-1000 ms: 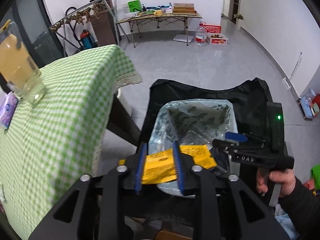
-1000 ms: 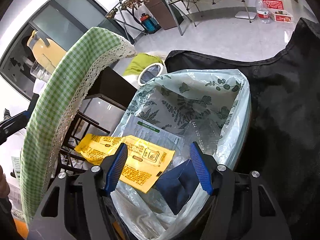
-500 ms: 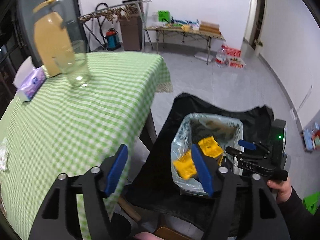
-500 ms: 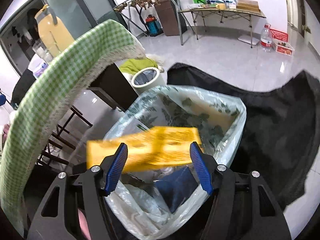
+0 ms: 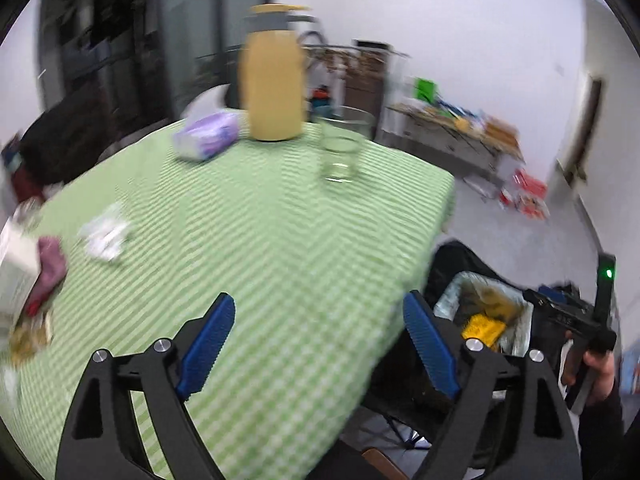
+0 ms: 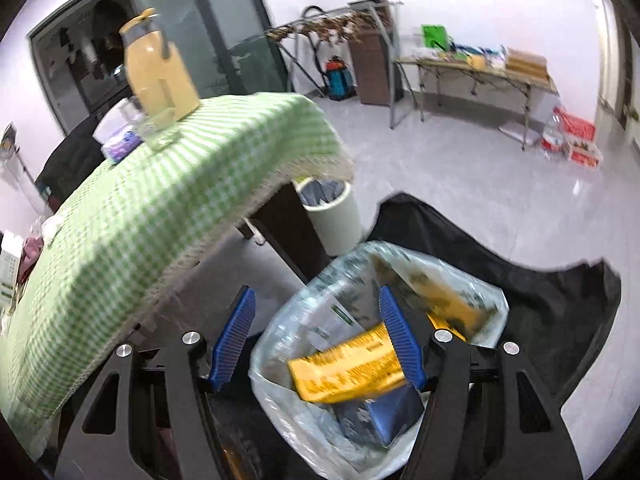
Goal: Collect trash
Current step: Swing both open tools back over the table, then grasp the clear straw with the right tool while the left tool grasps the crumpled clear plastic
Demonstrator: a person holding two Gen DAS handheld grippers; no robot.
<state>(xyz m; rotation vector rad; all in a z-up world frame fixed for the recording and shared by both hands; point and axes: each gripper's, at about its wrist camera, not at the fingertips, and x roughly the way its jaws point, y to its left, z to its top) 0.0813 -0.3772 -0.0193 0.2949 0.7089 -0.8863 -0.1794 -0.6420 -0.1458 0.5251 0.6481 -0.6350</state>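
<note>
Green checked cloth covers the table [image 5: 280, 248], smeared by motion blur, so the crumpled white scrap [image 5: 105, 233] at its left is hard to read. Beside it, the thin leaf-printed trash bag [image 6: 352, 364] holds the glossy yellow packet [image 6: 348, 368] that the left tool [image 5: 318, 346] gripped a second ago. Now that tool gapes wide and empty over the table; the right tool [image 6: 316, 340] hangs open, empty, above the bag.

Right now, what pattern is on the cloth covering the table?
The tablecloth is a green-and-white check, with a pale lace-like edge; the right wrist view shows it best.
</note>
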